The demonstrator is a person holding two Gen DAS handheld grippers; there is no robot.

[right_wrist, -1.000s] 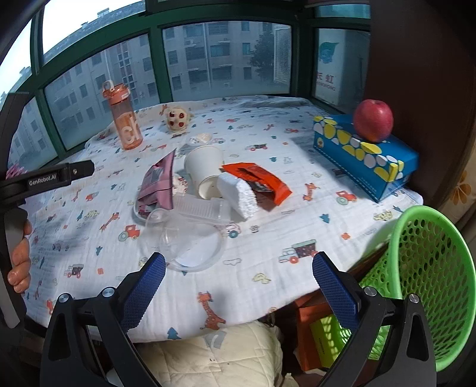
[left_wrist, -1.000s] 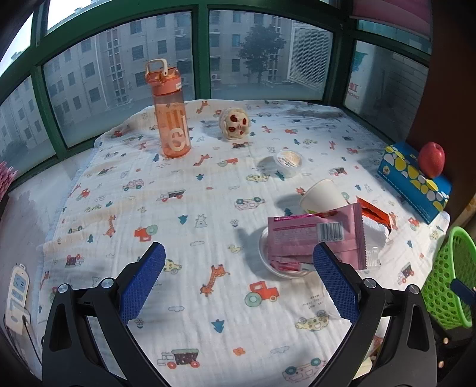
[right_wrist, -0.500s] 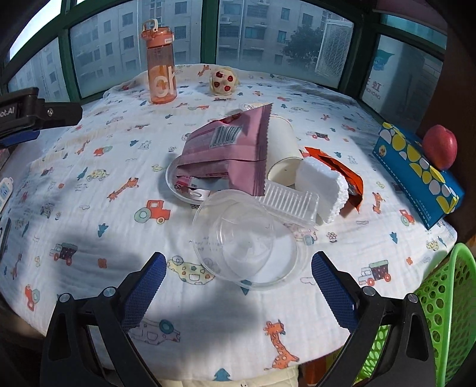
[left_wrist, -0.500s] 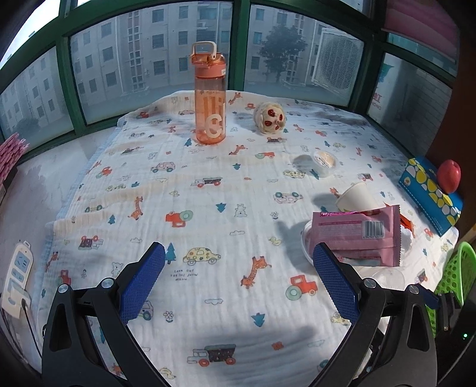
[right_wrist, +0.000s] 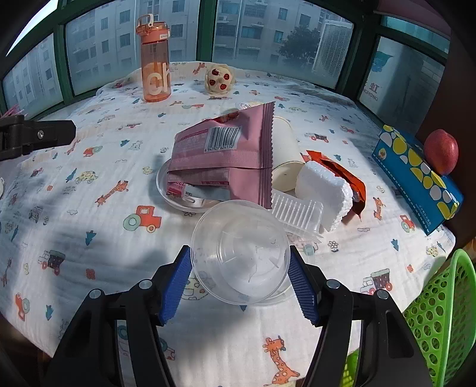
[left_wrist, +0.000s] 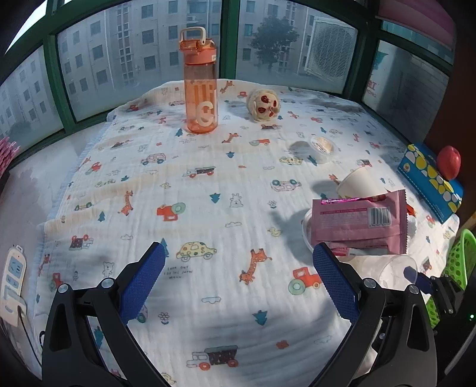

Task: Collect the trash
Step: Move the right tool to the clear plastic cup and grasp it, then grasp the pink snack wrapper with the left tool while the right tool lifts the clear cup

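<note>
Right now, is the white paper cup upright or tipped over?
Tipped over: the white paper cup lies on its side behind the pink wrapper, its round end facing the camera.

A window bay in grey daylight, seen past our claws

Ahead of us a table (left_wrist: 208, 297) under a white cloth printed with cars and giraffes (right_wrist: 89, 208) runs to green-framed windows (left_wrist: 229, 38); beyond the glass we see pale apartment blocks (right_wrist: 238, 26) and a tree (left_wrist: 272, 38), and to our right a dark brown wall (right_wrist: 458, 89)
</note>
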